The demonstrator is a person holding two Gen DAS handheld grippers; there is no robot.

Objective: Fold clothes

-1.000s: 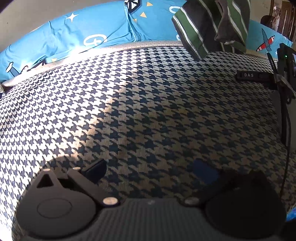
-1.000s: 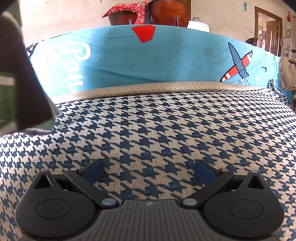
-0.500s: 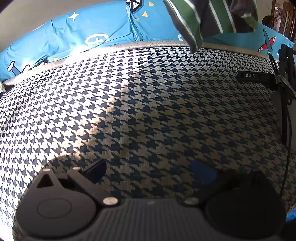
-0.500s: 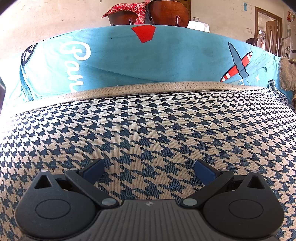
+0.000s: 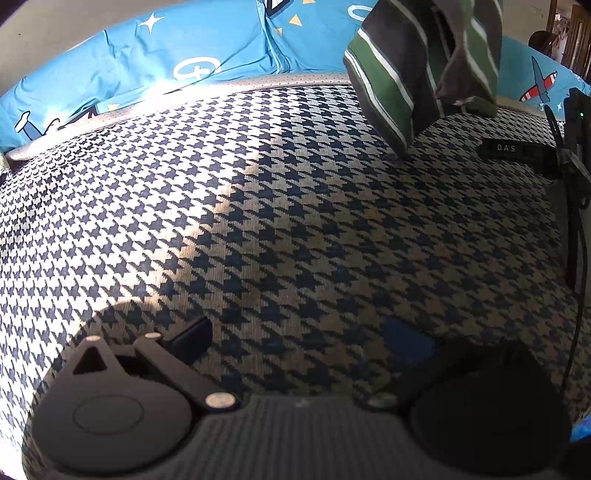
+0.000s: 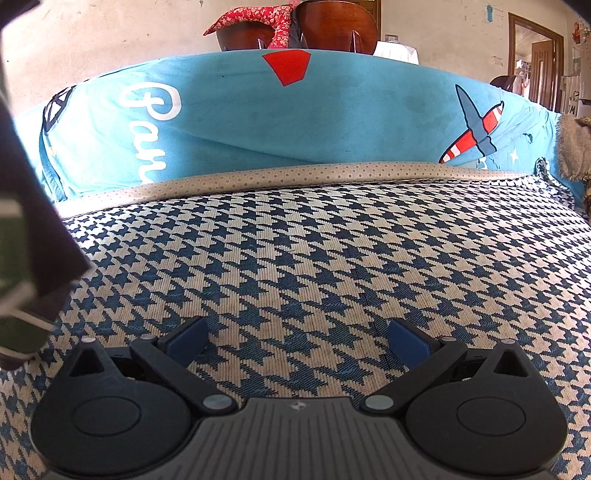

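A green, black and white striped garment (image 5: 417,70) hangs in the air at the top right of the left wrist view, its lower corner touching the houndstooth cover (image 5: 258,206). The same garment (image 6: 22,266) fills the left edge of the right wrist view. What holds it up is out of frame. My left gripper (image 5: 299,339) rests low over the cover, open, nothing between its fingers. My right gripper (image 6: 295,339) is also open and empty, low over the houndstooth cover (image 6: 332,251), with the garment to its left.
A blue printed cushion (image 6: 295,122) runs along the back of the seat. A black device marked DAS (image 5: 517,151) with cables lies at the right of the left wrist view. Wooden chairs with a red cloth (image 6: 266,22) stand behind the cushion.
The striped garment rose out of the right wrist view half a second ago and has dropped back down, now touching the cover. Both grippers stayed put and open.
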